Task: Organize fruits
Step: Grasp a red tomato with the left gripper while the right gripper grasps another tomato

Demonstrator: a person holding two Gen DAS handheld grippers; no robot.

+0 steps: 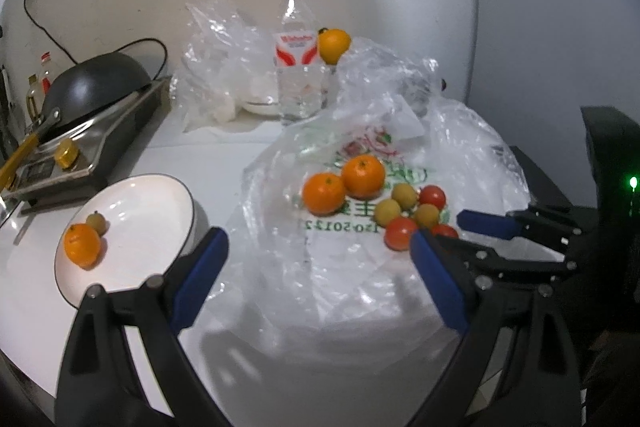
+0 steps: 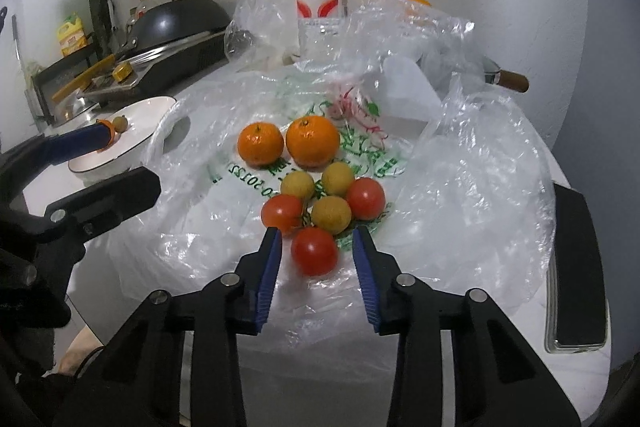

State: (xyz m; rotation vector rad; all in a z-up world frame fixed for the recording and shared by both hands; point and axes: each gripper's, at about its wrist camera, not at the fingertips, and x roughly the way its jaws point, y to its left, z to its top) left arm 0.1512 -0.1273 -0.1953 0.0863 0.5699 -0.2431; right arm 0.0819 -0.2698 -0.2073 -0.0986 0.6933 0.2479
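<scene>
Right claw (image 2: 317,247) is pointing down at the fruit pile on the printed plastic bag (image 2: 240,227), its blue pads sitting either side of the nearest red tomato (image 2: 314,251). Small gaps are showing on both sides of the tomato, so the pads are flanking it, not pressing, nothing grasped yet. The tomato is lying at the near edge of the pile, between the fingertips.

Just behind it two more tomatoes (image 2: 365,198) and three yellowish small fruits (image 2: 331,214) are clustering together, touching each other. Two oranges (image 2: 313,141) are sitting side by side at the far edge of the pile.

Left claw (image 1: 320,243) is hanging released, jaws spread wide and empty, over the bag's near left part. Its right pad is sitting near the tomatoes in the left wrist view, the left pad by the white plate (image 1: 160,211) rim.

The plate is lying on the worktop (image 1: 48,299) left of the bag, carrying one orange (image 1: 82,243) and one small yellowish fruit (image 1: 97,221) touching it. A water bottle (image 1: 298,59) is standing upright behind the bag, another orange (image 1: 333,45) just beside it
</scene>
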